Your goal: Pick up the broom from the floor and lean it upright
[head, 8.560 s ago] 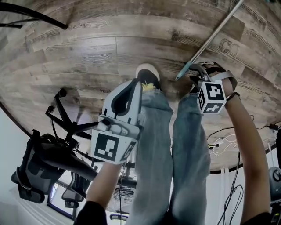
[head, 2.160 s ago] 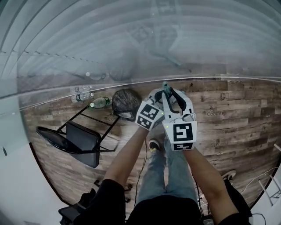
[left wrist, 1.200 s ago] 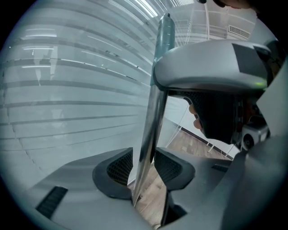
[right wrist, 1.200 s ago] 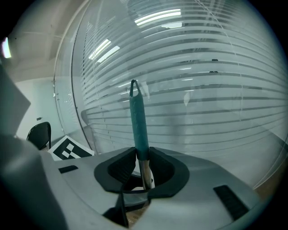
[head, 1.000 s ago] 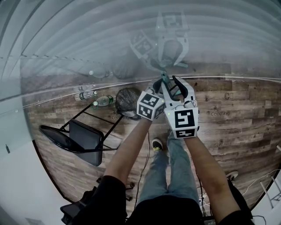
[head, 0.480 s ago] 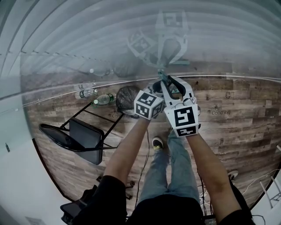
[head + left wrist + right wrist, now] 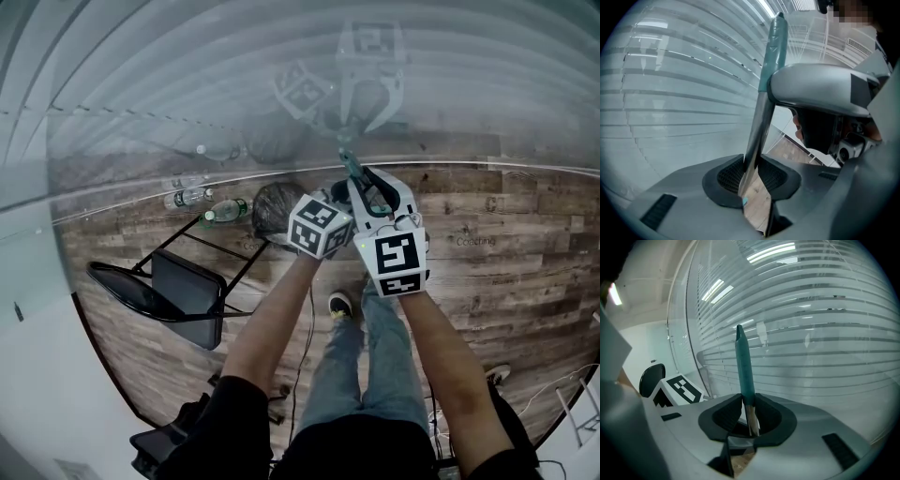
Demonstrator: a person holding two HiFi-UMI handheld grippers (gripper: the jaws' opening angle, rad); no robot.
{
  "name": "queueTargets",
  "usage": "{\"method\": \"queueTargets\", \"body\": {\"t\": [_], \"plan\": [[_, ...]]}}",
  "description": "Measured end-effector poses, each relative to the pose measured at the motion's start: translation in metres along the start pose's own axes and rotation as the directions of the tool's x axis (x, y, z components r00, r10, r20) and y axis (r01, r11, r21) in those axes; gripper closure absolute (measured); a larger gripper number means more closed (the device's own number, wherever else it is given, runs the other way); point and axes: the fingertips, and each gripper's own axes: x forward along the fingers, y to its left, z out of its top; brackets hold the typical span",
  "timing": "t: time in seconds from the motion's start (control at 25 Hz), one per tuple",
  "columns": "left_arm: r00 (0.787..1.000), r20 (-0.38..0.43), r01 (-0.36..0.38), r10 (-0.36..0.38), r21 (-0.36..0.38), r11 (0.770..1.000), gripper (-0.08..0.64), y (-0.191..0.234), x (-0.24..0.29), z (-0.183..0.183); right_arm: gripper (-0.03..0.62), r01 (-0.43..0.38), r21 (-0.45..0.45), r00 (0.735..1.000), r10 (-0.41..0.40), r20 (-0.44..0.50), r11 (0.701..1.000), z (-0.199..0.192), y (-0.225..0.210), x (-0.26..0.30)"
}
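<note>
The broom handle point(image 7: 350, 167), a thin metal pole with a teal grip at its top, stands upright close to the glass wall. My left gripper point(image 7: 337, 194) and right gripper point(image 7: 372, 186) sit side by side on it. In the left gripper view the pole point(image 7: 762, 117) runs up between the dark pads, and my left gripper point(image 7: 751, 172) is shut on it. The right gripper view shows the teal grip point(image 7: 744, 371) pinched where it meets the metal, with my right gripper point(image 7: 749, 414) shut on it. The broom head is hidden below my hands.
A glass wall with blinds point(image 7: 234, 94) stands right in front and reflects both grippers. On the wooden floor to the left are a black folding chair point(image 7: 169, 291), two bottles point(image 7: 211, 211) and a dark bag point(image 7: 274, 208). A cable point(image 7: 305, 347) lies by the person's feet.
Several seconds ago the broom lay on the floor with the right gripper at its handle tip. Now it stands upright by the glass. Over the last second both hands stayed almost still.
</note>
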Motion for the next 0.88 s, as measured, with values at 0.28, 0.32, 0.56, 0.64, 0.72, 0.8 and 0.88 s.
{"method": "queueTargets", "body": {"t": [0.28,0.32,0.56,0.64,0.72,0.8,0.88], "plan": [[0.995,-0.07,0.066,-0.066,-0.006,0.998,0.453,-0.009,-0.002,-0.011,0.494,0.015,0.053,0.999,-0.014,-0.03,0.998,-0.008,0.002,-0.003],[0.995,-0.076,0.062,-0.062,-0.004,0.998,0.453,-0.009,0.0,-0.013,0.494,0.017,0.048,0.999,-0.015,-0.033,0.999,-0.011,0.0,-0.002],[0.999,-0.042,-0.012,0.013,0.026,1.0,0.453,-0.004,0.007,-0.015,0.494,0.018,0.013,0.999,-0.018,-0.042,1.0,-0.017,-0.009,0.004],[0.999,-0.035,-0.018,0.02,0.04,0.999,0.429,-0.005,0.007,-0.012,0.494,0.026,0.0,0.999,-0.026,-0.044,1.0,-0.015,-0.011,0.004],[0.999,-0.041,-0.019,0.021,0.066,0.998,0.343,-0.007,0.007,-0.011,0.494,0.032,-0.014,0.998,-0.033,-0.044,0.999,-0.013,-0.014,0.005],[0.999,-0.047,-0.019,0.023,0.086,0.996,0.33,-0.008,0.005,-0.012,0.492,0.032,-0.016,0.998,-0.033,-0.044,0.999,-0.012,-0.015,0.007],[0.999,-0.044,-0.025,0.029,0.085,0.996,0.33,-0.006,0.002,-0.012,0.489,0.032,-0.018,0.999,-0.033,-0.044,0.999,-0.012,-0.014,0.009]]}}
